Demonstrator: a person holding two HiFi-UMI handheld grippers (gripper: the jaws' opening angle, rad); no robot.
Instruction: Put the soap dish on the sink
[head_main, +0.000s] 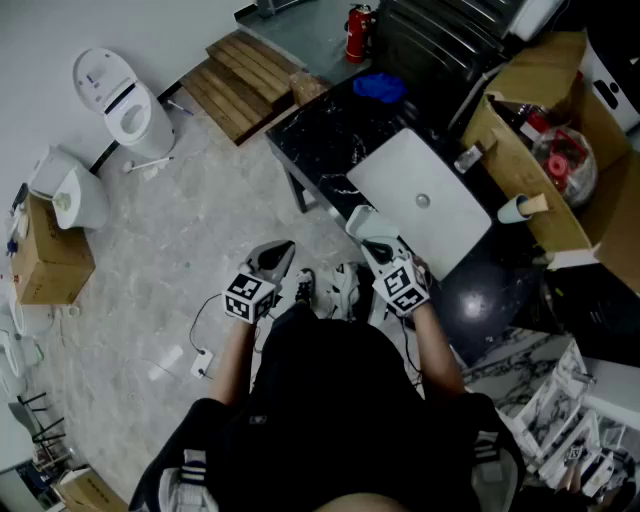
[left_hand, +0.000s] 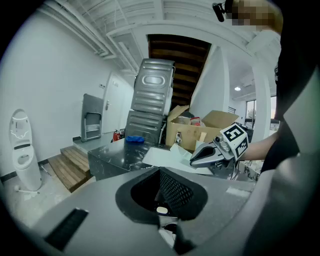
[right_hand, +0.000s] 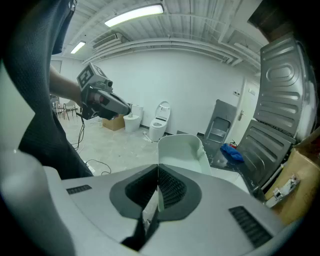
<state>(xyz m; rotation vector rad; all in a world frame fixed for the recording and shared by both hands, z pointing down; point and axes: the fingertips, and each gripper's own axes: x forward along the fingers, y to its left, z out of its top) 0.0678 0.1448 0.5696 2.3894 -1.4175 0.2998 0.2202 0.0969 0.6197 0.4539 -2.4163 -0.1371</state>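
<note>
A white soap dish hangs just off the near left corner of the white sink, which is set in a black marble counter. My right gripper is shut on the dish's near rim. In the right gripper view the dish stands up straight ahead of the jaws. My left gripper hovers over the floor to the left of the counter, shut and holding nothing. The left gripper view shows its jaws closed, with the sink beyond them.
Beyond the sink lies a blue cloth. At its right are an open cardboard box and a paper cup. A wooden pallet, toilets and a small box stand to the left. My feet are by the counter.
</note>
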